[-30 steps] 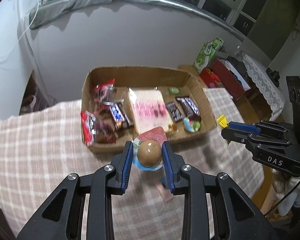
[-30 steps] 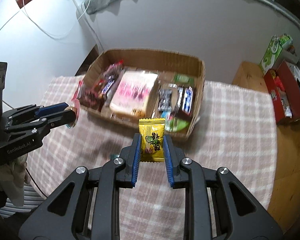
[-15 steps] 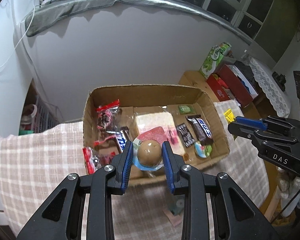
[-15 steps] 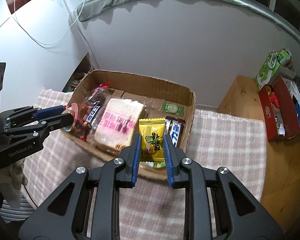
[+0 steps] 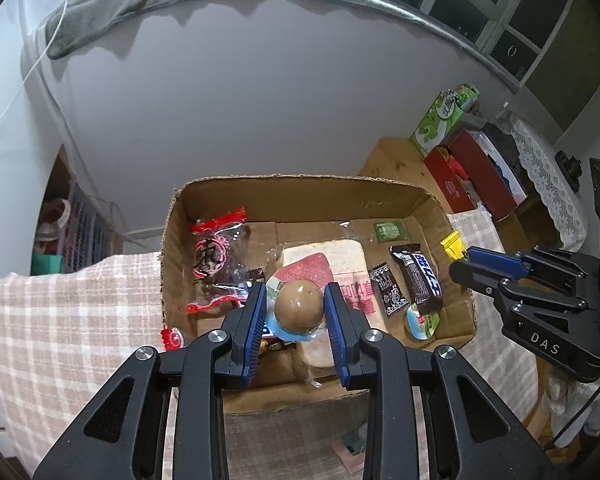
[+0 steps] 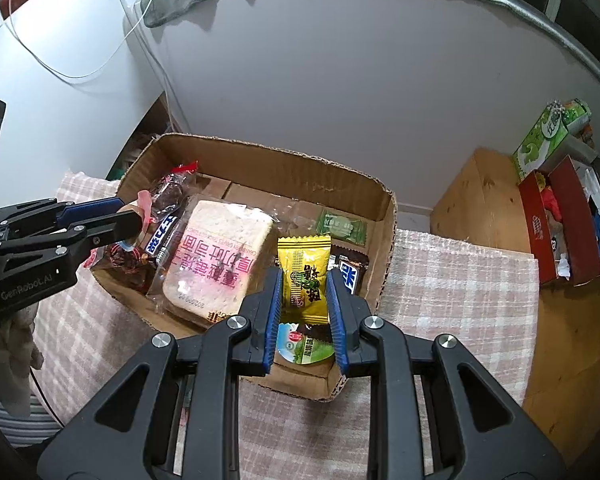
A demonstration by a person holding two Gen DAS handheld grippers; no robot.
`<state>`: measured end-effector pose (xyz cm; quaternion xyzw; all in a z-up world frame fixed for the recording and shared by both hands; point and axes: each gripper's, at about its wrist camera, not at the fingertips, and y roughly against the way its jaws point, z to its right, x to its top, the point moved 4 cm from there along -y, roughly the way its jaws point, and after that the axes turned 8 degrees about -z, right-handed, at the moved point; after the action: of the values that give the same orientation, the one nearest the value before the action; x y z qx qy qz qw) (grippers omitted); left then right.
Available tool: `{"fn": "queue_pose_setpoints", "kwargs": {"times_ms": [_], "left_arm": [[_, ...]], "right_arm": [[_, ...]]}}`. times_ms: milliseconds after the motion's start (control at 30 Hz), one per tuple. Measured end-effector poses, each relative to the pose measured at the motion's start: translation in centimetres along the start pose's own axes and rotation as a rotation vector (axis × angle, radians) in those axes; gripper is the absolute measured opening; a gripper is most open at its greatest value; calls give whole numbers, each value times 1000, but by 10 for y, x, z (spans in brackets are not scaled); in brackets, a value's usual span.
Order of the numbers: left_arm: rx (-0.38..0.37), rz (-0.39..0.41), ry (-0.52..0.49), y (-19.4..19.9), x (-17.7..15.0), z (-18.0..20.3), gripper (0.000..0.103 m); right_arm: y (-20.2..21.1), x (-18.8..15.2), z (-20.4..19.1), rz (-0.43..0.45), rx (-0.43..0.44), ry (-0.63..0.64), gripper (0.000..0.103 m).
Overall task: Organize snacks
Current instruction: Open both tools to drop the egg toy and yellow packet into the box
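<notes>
Right gripper (image 6: 304, 304) clamped on yellow snack packet (image 6: 305, 274), packet upright between the blue pads (image 6: 273, 312). Directly below and ahead: open cardboard box (image 6: 386, 240) on the checked worktop (image 6: 452, 280). In the box: wrapped bread slice (image 6: 220, 260) ahead-left, green sachet (image 6: 342, 226) ahead, round green-lidded cup (image 6: 304, 346) under the jaws. Left gripper (image 6: 134, 220) far left at the box's left rim, gripping a pink-topped item.
</notes>
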<state>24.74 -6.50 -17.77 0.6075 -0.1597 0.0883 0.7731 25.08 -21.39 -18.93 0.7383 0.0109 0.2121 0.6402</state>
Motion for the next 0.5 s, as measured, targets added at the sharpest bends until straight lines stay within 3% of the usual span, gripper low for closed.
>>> {"fn": "queue_pose_setpoints", "kwargs": {"times_ms": [167,233,300,500], "left_arm": [[13,-5,-6,-2,2,4,32],[21,-8,-8,-3,3,5,39],[20,-6,-10,-3,4,6,41],[28,-5,-14,-3,4,6,41]], "right_arm": [[-1,0,3,0,-5,-8,24],[-2,0,5,-3,-13,-12,34],[-1,0,6,6,-24,-15,58],[2,-1,6,16,-28,-12,60]]}}
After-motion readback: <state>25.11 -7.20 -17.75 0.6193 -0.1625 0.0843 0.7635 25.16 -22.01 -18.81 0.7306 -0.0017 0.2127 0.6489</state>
